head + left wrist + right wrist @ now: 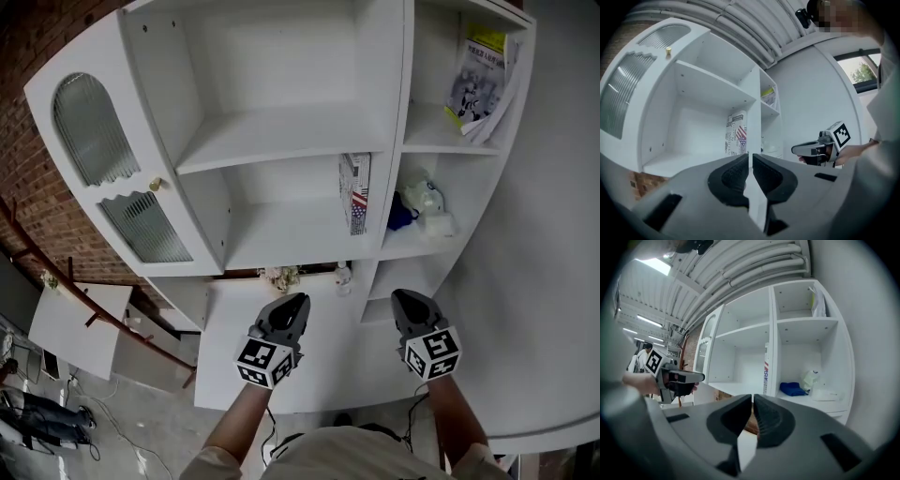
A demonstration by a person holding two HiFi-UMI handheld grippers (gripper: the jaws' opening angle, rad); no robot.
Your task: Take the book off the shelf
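Observation:
The book (354, 192), its cover printed with a flag pattern, stands upright at the right end of the wide middle shelf (281, 234) of a white shelf unit. It also shows in the left gripper view as the book (737, 136) and in the right gripper view as the book (766, 373). My left gripper (297, 300) is held below and in front of that shelf, shut and empty, clear of the book. My right gripper (404, 297) hangs beside it on the right, also shut with nothing between its jaws. Both point up toward the shelves.
A leaning magazine (480, 80) is in the top right compartment. A blue cloth (401, 214) and white bundles (427, 199) lie in the compartment right of the book. An open glazed door (112, 169) stands at left. Small items (343, 277) sit on the lower ledge.

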